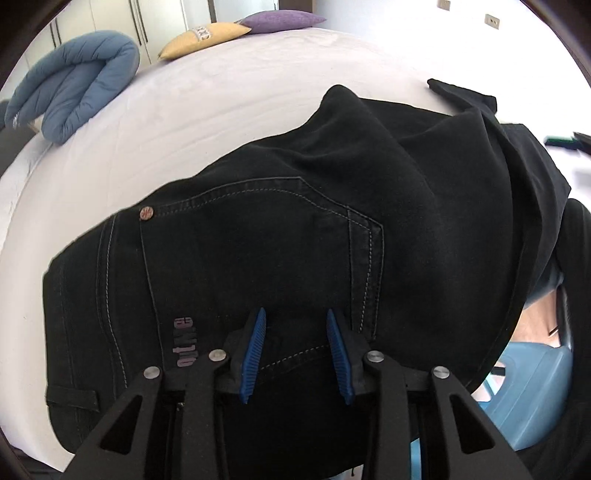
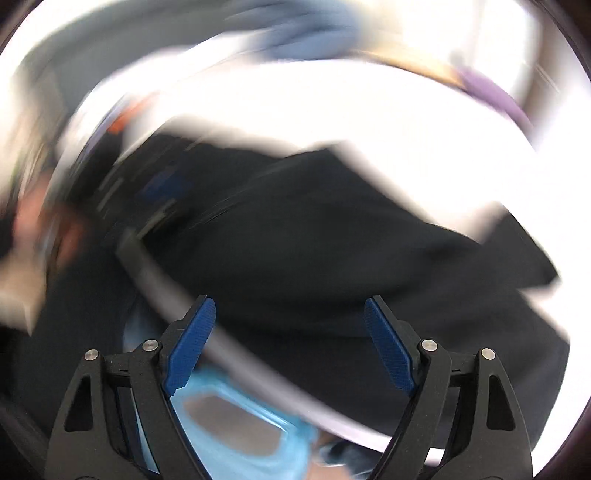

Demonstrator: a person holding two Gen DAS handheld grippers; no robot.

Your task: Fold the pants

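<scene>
The black pants (image 1: 280, 236) sprawl across the frame's centre on the white bed (image 1: 207, 103) — heavy, limp denim, best taken at the stiff waistband. Left gripper (image 1: 295, 354) hovers spread over the pocket; right gripper (image 2: 288, 347) — blurred — gapes wide, empty.

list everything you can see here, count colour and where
pants: 1, black denim with pale stitching, bunched on the bed's near edge
bed sheet: 1, white, under the pants
rolled quilt: 1, blue, far left of bed
cushions: 2, yellow and purple, at far end of bed
plastic stool: 1, light blue, beside bed at lower right
left gripper: black, blue pads, jaws apart over the back pocket
right gripper: black, blue pads, jaws wide apart, view blurred
</scene>
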